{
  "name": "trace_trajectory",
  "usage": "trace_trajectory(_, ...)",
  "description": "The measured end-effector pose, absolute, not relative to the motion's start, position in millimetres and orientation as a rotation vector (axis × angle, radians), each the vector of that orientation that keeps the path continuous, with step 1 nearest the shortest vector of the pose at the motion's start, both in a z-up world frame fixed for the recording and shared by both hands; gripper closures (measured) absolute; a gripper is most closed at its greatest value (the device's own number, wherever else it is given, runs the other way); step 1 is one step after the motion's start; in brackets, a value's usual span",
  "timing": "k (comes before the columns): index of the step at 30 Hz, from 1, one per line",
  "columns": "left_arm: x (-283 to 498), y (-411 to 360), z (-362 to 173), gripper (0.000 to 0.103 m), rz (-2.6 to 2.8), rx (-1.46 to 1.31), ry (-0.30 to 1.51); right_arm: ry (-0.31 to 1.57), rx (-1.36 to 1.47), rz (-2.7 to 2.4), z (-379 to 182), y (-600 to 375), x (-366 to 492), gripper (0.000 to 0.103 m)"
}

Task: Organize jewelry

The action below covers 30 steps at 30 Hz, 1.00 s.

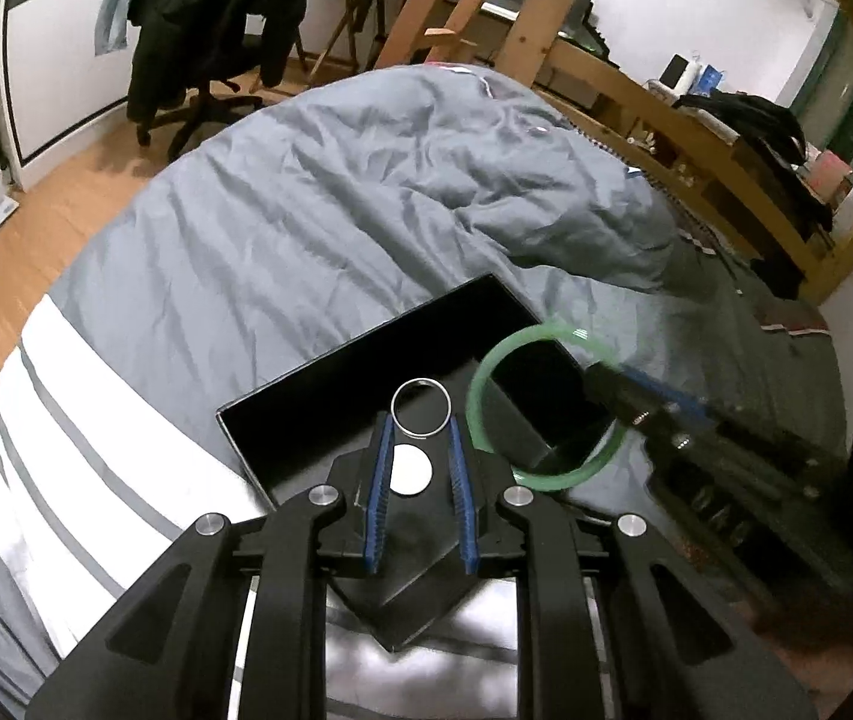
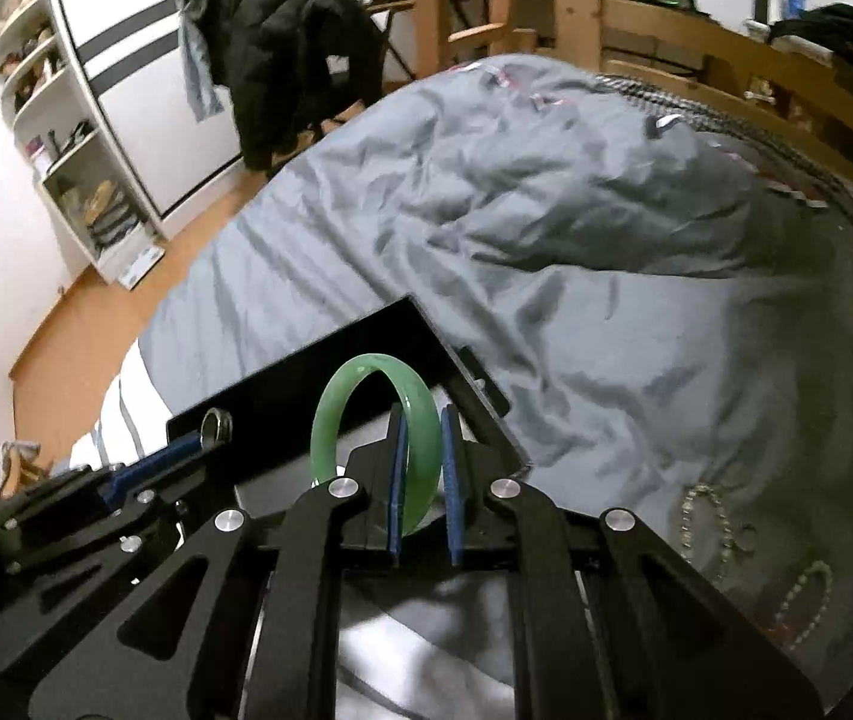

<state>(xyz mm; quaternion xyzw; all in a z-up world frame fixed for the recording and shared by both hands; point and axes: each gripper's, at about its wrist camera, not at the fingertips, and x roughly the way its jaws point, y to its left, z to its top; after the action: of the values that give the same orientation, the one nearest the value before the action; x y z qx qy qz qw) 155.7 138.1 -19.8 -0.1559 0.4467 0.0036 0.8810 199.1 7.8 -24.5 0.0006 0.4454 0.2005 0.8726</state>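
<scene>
So both grippers are over a black box [image 1: 366, 384] that sits on a rumpled grey duvet [image 1: 318, 192] on the bed. The left gripper [image 1: 421, 420] has a small silver ring [image 1: 421, 407] pinched between the tips of its blue-padded fingers [image 1: 379, 480], jaws drawn in narrow around it, and the ring is held up over the inside of the box. Right under it, between the fingers, there's a white round disc [image 1: 410, 469] lying on the dark surface, can't tell what it is. The right gripper [image 2: 423, 420] is clamped on a green bangle [image 2: 366, 420]; the band runs straight down between its blue pads [image 2: 449, 480] and the loop stands upright out in front, over the near part of the box [image 2: 330, 372]. From the left camera you can see that same bangle [image 1: 546, 402] just to the right of the ring, with the right gripper [image 1: 606, 396] coming in from the right side, a bit blurred. From the right camera the left gripper [image 2: 210, 432] shows up at lower left with the ring [image 2: 216, 423] at its tip. There's also a beaded chain [image 2: 708, 516] lying loose on the duvet [image 2: 546, 210] off to the right of the box, well apart from both grippers. Background is a wooden bed frame [image 1: 666, 120], and a chair with a black jacket [image 1: 204, 18] thrown over it
</scene>
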Motion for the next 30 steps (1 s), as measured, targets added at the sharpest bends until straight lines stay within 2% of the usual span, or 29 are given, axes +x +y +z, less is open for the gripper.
trace_trajectory(6,158.5,139.2,-22.0,0.084,0.004,-0.346,0.949,0.990,0.010,0.454,-45.3,15.6,204.2,0.088)
trace_trajectory(8,159.1,139.4,-22.2,0.082,0.004,-0.347,0.951,0.988,0.026,0.467,-45.5,14.4,202.6,0.082)
trace_trajectory(9,158.8,140.1,-22.2,0.079,0.001,-0.355,0.953,0.987,0.033,0.475,-43.9,13.3,201.8,0.072)
trace_trajectory(11,158.5,143.5,-21.5,0.065,0.015,-0.370,0.951,0.958,0.049,0.449,-35.7,4.0,196.9,0.061)
trace_trajectory(12,157.0,147.1,-20.1,0.062,0.017,-0.390,0.938,0.937,0.064,0.431,-29.4,-4.2,193.4,0.051)
trace_trajectory(13,154.7,151.3,-17.1,0.049,0.008,-0.423,0.920,0.923,0.074,0.406,-24.3,-12.9,191.0,0.038)
trace_trajectory(14,152.2,154.1,-13.9,0.037,0.006,-0.445,0.901,0.906,0.087,0.386,-19.3,-23.0,187.9,0.031)
trace_trajectory(15,150.0,155.0,-11.0,0.033,0.008,-0.454,0.882,0.888,0.099,0.379,-14.5,-32.8,184.4,0.013)
trace_trajectory(16,147.8,154.2,-7.6,0.027,0.013,-0.450,0.863,0.853,0.111,0.365,-7.1,-46.7,177.6,0.009)
trace_trajectory(17,146.1,151.8,-4.8,0.022,0.016,-0.438,0.849,0.838,0.103,0.339,-2.2,-56.9,172.0,0.009)
trace_trajectory(22,139.7,123.7,6.7,0.015,-0.049,-0.348,0.812,0.787,0.008,0.246,15.5,-102.3,137.9,0.009)
trace_trajectory(30,123.3,59.3,9.9,0.012,-0.167,-0.170,0.793,0.760,0.004,0.142,25.7,-187.6,87.1,0.009)
